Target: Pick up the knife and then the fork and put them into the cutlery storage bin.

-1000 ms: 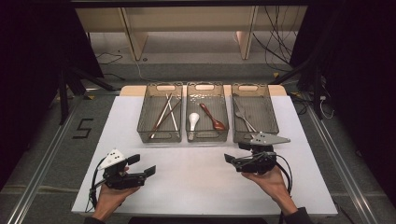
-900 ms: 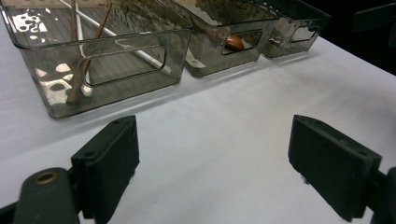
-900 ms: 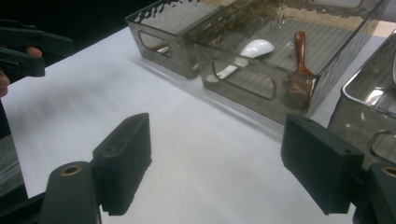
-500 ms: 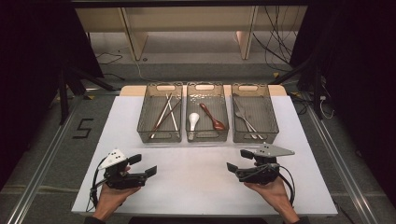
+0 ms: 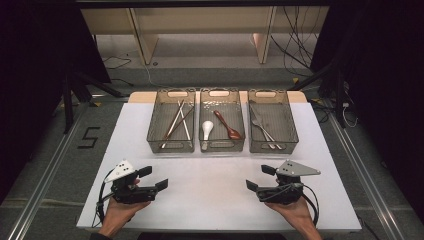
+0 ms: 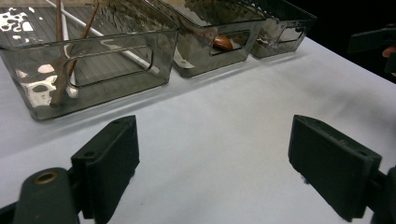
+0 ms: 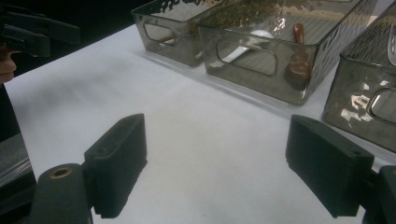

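Three smoky clear bins stand in a row at the table's far side. The left bin (image 5: 171, 120) holds chopsticks (image 5: 176, 122), which show again in the left gripper view as chopsticks (image 6: 63, 70). A white spoon (image 5: 207, 131) and a brown spoon (image 5: 228, 125) lie in the middle bin (image 5: 221, 120). Metal cutlery (image 5: 264, 129) lies in the right bin (image 5: 271, 120). My left gripper (image 5: 153, 179) rests open near the table's front left, empty. At the front right my right gripper (image 5: 259, 178) is open too, nothing between its jaws.
A white table (image 5: 210, 180) lies broad and bare between the grippers and the bins. In the left gripper view the right gripper (image 6: 373, 39) shows at far right. The right gripper view has the left gripper (image 7: 32, 30) at top left. Dark floor and cables surround the table.
The right gripper has drawn back toward the table's front edge. The left gripper has barely moved.
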The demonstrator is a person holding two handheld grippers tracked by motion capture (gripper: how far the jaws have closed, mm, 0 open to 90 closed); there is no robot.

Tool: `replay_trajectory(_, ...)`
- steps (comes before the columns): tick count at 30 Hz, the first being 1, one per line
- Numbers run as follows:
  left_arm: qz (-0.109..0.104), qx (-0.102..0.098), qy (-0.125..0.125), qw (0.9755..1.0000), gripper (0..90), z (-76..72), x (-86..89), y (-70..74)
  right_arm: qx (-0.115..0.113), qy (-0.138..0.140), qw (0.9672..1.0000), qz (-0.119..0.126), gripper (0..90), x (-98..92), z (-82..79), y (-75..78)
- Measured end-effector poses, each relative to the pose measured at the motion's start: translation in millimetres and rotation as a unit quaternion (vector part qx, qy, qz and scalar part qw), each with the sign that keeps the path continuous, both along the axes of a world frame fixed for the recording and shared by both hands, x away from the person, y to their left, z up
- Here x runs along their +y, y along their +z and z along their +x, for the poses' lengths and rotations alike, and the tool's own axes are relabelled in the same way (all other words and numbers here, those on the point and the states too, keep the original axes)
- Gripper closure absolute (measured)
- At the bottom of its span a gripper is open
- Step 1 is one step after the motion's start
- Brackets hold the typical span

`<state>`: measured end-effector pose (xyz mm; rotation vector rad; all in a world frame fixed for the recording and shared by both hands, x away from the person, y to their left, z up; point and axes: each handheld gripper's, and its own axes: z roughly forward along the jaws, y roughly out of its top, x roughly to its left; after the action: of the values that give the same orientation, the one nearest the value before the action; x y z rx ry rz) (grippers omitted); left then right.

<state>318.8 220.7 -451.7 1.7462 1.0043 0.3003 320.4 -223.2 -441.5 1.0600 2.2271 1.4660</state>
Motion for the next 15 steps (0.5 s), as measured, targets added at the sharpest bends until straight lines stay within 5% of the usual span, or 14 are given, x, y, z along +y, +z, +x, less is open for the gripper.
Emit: replay_trajectory(15,0.003,0.001,-0.002,1.0,15.9,0.6,-0.2,-0.5,-0.011,-0.007,0.9999,0.002,21.3,-3.3,-2.7,-1.0)
